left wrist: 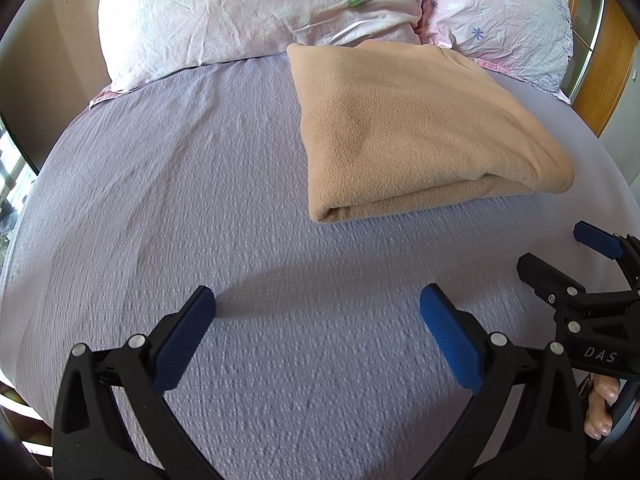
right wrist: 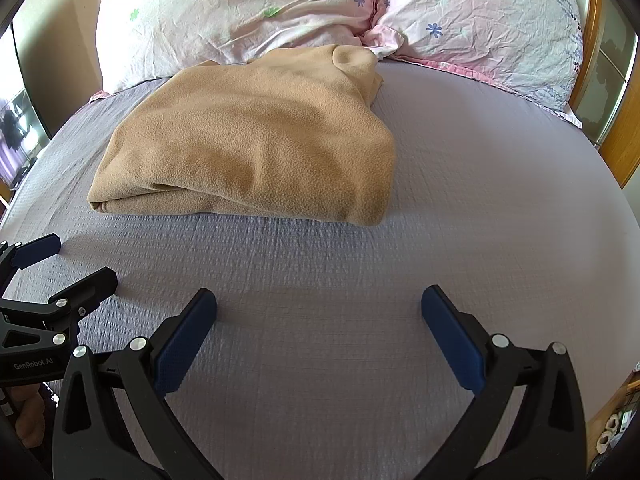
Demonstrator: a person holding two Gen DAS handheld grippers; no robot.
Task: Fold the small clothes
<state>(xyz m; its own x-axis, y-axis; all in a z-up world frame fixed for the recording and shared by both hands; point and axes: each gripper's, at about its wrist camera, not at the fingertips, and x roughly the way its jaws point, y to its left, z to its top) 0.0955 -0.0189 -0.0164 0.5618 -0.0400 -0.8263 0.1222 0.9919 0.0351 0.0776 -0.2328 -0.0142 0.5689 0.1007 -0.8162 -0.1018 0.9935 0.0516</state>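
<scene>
A tan fleece garment (left wrist: 420, 128) lies folded into a thick rectangle on the lilac bedspread (left wrist: 200, 200), its far end against the pillows. It also shows in the right wrist view (right wrist: 256, 144). My left gripper (left wrist: 318, 300) is open and empty, low over the bedspread, short of the garment's near fold and to its left. My right gripper (right wrist: 319, 300) is open and empty, short of the garment and to its right. The right gripper also shows at the right edge of the left wrist view (left wrist: 560, 252); the left one shows at the left edge of the right wrist view (right wrist: 76, 260).
Two flowered pink-and-white pillows (left wrist: 256, 12) (right wrist: 480, 24) lie across the head of the bed. A wooden bed frame (right wrist: 628, 128) runs along the right side. The bedspread (right wrist: 480, 200) stretches bare to the right of the garment.
</scene>
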